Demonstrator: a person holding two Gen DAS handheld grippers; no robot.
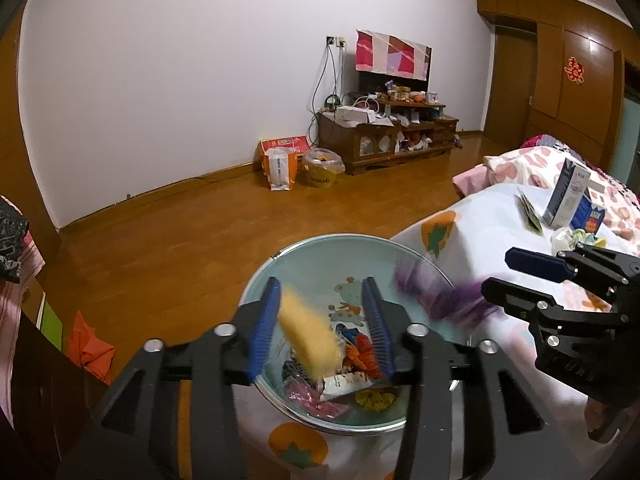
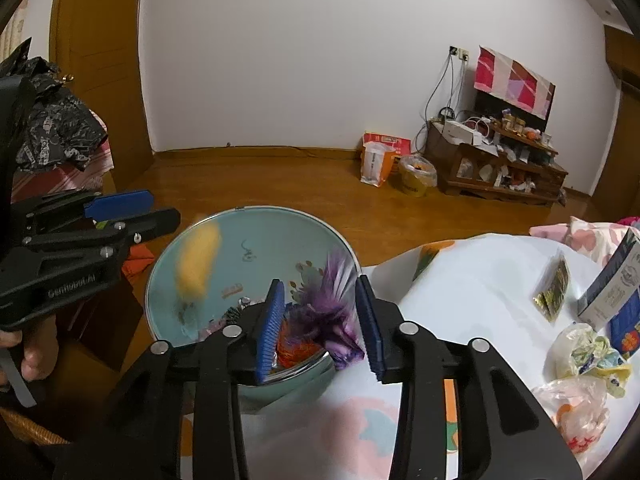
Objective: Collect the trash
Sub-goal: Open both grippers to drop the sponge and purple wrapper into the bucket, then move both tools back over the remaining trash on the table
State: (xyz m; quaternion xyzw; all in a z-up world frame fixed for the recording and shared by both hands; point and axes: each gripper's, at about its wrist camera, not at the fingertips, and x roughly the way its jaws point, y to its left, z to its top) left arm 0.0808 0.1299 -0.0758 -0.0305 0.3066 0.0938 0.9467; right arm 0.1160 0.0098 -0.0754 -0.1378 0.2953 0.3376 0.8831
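Note:
A pale teal basin [image 1: 320,237] [image 2: 256,232] with a cartoon print sits at the edge of the cloth-covered table and holds several crumpled wrappers [image 1: 348,384]. My left gripper [image 1: 322,282] [image 2: 164,206] is open above it. A blurred yellow piece [image 1: 308,336] [image 2: 198,264] hangs loose between its blue pads. My right gripper [image 2: 320,280] [image 1: 498,270] is open over the basin's right rim. A blurred purple wrapper [image 2: 332,312] [image 1: 440,296] lies loose between its pads, neither pad pressing on it.
On the tablecloth [image 2: 460,280] to the right lie a dark sachet [image 2: 554,288], two cartons [image 2: 612,292] and crumpled plastic bags [image 2: 588,348]. A hand [image 2: 32,356] holds the left gripper. Wooden floor lies beyond, with bags and a cluttered TV cabinet [image 1: 388,136] at the wall.

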